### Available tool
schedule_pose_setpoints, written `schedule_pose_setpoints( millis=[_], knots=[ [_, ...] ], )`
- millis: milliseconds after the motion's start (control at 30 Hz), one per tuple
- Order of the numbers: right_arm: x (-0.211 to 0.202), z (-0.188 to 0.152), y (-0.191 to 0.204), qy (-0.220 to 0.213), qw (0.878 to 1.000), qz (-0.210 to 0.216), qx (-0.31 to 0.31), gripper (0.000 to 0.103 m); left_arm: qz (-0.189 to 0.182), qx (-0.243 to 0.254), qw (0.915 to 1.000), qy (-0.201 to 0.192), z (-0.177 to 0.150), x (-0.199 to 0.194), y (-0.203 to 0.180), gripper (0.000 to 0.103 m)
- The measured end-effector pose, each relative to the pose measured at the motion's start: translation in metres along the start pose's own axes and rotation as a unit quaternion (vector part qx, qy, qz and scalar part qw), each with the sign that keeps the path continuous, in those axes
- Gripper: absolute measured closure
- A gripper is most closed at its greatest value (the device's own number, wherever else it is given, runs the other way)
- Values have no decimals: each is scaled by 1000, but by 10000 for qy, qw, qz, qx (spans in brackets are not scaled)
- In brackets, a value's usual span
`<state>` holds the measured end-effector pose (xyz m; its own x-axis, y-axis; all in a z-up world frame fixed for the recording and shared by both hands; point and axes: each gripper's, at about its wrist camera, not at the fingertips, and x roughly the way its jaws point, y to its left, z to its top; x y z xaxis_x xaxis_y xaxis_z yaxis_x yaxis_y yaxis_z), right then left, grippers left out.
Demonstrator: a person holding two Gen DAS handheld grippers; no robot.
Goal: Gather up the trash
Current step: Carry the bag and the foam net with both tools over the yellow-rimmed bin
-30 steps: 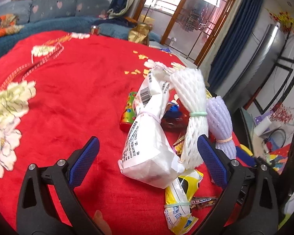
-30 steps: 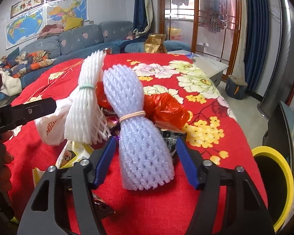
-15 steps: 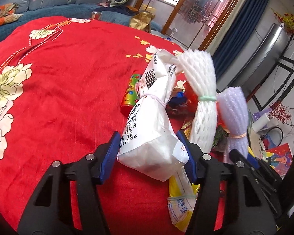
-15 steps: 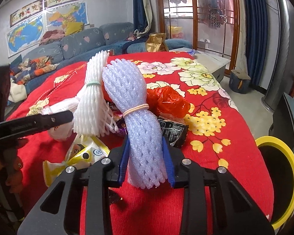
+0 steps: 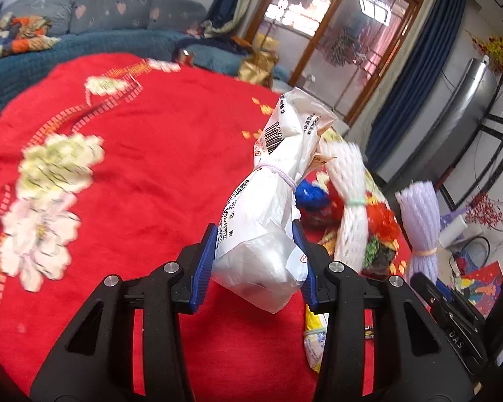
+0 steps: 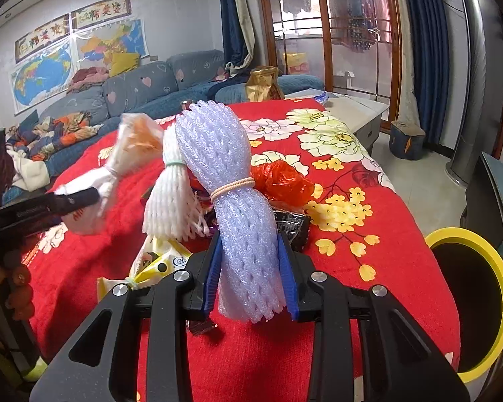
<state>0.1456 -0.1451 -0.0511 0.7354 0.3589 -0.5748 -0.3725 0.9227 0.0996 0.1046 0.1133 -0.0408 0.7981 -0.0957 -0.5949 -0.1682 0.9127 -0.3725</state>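
Left wrist view: the left tool [image 5: 256, 264] has just been closing and now pinches the fat bottom of a white plastic bag [image 5: 268, 224] (barcode near the top, tied off with a thin band), its blue pads pressed on both sides, above the red floral tabletop [image 5: 117, 167]. Just right of it sits a white foam net bundle [image 5: 350, 207], with the lilac foam net bundle [image 5: 419, 221] further right.

Right wrist view: the right tool [image 6: 249, 274] is clamped on the lilac foam net bundle [image 6: 238, 201], which stands upright between the pads. Orange plastic bag [image 6: 281, 181] and a yellow wrapper [image 6: 161, 261] lie behind on the cloth. Yellow-rimmed trash bin [image 6: 469, 294] stands by the right edge.
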Motion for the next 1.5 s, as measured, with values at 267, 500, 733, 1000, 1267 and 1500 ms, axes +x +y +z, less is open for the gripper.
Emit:
schedule_pose_setpoints(
  millis=[267, 500, 733, 1000, 1267, 1500],
  knots=[
    [-14, 3, -3, -135, 9999, -6, 79, 73, -51, 79, 9991, -404, 12, -34, -5, 67],
    [-28, 6, -13, -273, 9994, -89, 188, 73, -326, 393, 9978, -433, 9, -42, -35, 67],
    [-44, 8, -34, -383, 9982, -268, 372, 73, -559, 674, 9957, -296, -2, -38, -64, 67],
    [-58, 7, -66, -445, 9957, -515, 636, 73, -713, 979, 9925, -182, -14, -32, -92, 67],
    [-69, 3, -98, -502, 9918, -733, 923, 73, -877, 1287, 9878, -45, -26, -25, -123, 67],
    [-78, -4, -126, -563, 9870, -958, 1161, 73, -1015, 1526, 9830, 82, -36, -16, -142, 67]
  ],
)
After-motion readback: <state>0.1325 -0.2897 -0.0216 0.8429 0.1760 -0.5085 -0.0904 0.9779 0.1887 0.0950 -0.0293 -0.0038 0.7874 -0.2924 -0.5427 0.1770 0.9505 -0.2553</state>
